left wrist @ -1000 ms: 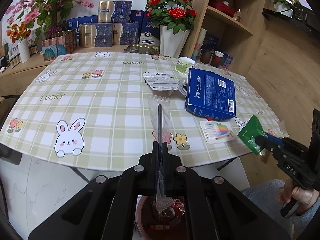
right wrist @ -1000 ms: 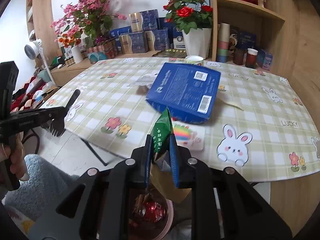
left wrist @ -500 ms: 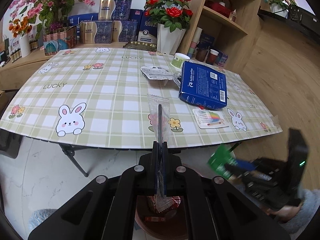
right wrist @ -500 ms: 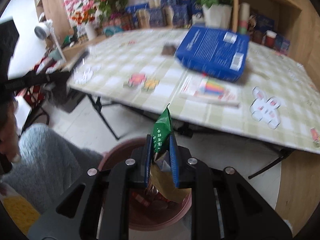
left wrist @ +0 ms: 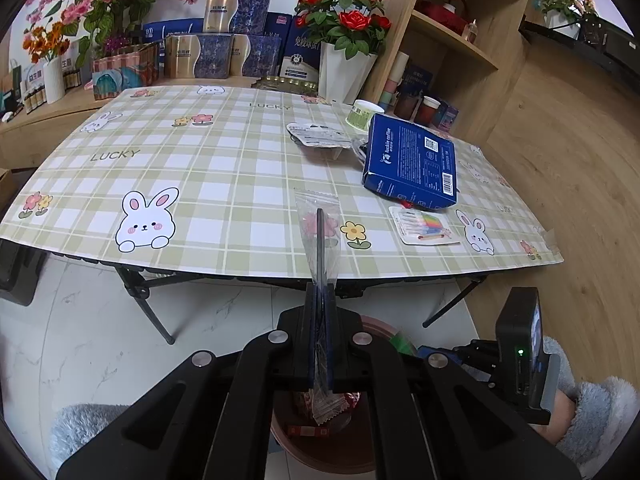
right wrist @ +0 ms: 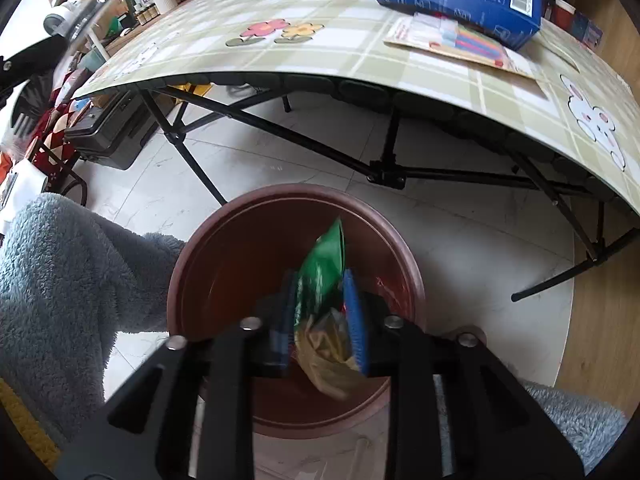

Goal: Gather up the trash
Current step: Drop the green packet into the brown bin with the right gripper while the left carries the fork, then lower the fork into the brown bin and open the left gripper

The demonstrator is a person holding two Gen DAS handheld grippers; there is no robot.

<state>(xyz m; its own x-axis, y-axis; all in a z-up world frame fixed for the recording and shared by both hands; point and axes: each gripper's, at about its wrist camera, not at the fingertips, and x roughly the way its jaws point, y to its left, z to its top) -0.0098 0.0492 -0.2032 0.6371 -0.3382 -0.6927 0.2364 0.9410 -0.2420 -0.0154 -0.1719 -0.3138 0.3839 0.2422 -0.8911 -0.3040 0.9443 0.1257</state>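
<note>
The green wrapper [right wrist: 322, 268] hangs between the jaws of the right gripper [right wrist: 320, 312], directly over the brown bin [right wrist: 200, 264] on the floor below the surface's near edge; those jaws are opening, the pads drawing off it. The left gripper [left wrist: 320, 300] is clenched on a clear plastic wrapper [left wrist: 318, 220], held above the same bin. On the surface [left wrist: 224, 184], a blue box [left wrist: 412, 164] and a colourful card [left wrist: 424, 226] lie near the right edge.

Bright daylight, fisheye warp, slight blur
</note>
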